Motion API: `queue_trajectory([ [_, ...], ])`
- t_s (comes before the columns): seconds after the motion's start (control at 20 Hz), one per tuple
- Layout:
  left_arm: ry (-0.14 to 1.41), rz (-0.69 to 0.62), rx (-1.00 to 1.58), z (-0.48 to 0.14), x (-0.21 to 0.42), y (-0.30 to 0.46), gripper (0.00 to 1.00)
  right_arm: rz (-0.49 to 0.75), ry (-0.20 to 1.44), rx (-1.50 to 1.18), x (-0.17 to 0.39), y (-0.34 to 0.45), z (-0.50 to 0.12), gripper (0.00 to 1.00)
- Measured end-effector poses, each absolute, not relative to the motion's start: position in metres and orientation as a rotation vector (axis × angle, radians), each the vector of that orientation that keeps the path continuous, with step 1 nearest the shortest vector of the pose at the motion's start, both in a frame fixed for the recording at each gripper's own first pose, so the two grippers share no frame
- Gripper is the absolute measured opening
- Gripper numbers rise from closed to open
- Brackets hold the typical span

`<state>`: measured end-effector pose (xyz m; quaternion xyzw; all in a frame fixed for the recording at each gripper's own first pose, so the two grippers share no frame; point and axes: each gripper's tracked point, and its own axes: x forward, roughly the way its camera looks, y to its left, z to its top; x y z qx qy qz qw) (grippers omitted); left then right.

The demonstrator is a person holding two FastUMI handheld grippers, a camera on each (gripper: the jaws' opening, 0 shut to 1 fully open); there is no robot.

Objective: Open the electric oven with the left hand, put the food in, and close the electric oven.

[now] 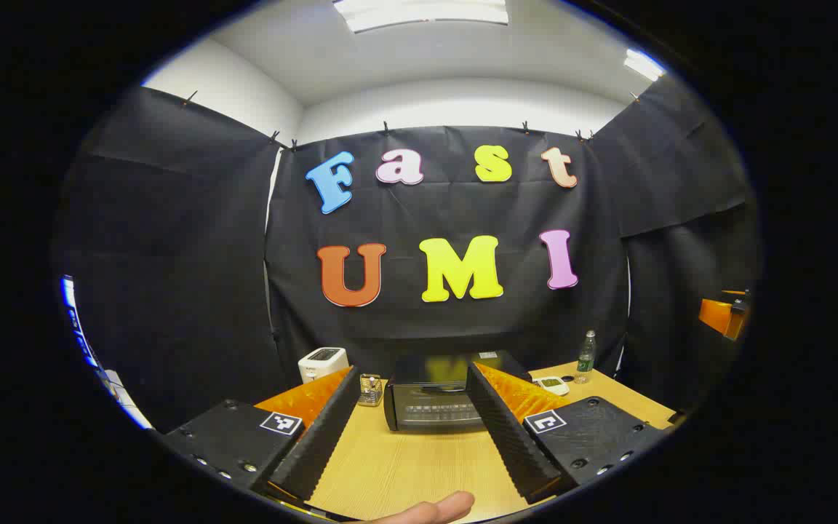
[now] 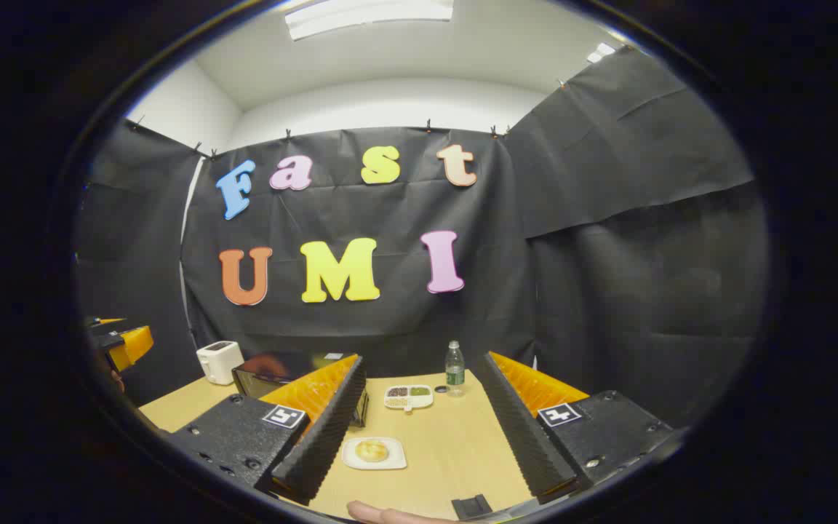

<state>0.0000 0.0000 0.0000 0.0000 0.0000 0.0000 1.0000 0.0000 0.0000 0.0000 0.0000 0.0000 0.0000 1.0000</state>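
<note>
- The left tongs [image 1: 419,444] stand wide, nothing between their fingers, held above the wooden counter [image 1: 419,466].
- The electric oven [image 1: 430,400] sits straight ahead of them, framed in the gap between the two fingers, well apart from the tips; its door looks closed — though the front is dark and a little blurred.
- A white toaster [image 1: 322,362] stands to the oven's left at the back of the counter, and a green bottle [image 1: 585,356] to its right.
- The right tongs [image 2: 419,437] are also spread wide and hold nothing.
- The food [image 2: 372,450], a round bun on a small white plate [image 2: 394,461], lies on the counter just inside their left finger, not touched by it.
- Farther back sit a divided snack tray [image 2: 409,395] and the bottle.
- In the right gripper view the oven stands behind the left finger, partly hidden by it.
</note>
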Motion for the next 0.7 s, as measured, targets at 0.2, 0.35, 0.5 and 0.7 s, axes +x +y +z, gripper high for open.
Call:
queue_trajectory([
  [0.2, 0.005, -0.004, 0.006, -0.002, 0.003, -0.003, 0.95, -0.002, 0.002, 0.013, 0.001, -0.004, -0.004, 0.99],
  [0.35, 0.011, -0.014, 0.008, -0.004, 0.004, -0.007, 0.95, 0.014, 0.001, 0.021, 0.001, -0.002, -0.007, 0.99],
  [0.5, 0.005, -0.011, 0.024, -0.003, 0.008, -0.009, 0.95, 0.019, -0.002, 0.019, 0.004, -0.003, -0.010, 0.99],
  [0.7, 0.010, -0.030, 0.033, -0.007, 0.023, -0.020, 0.95, 0.026, 0.009, 0.022, 0.012, -0.002, -0.019, 0.99],
])
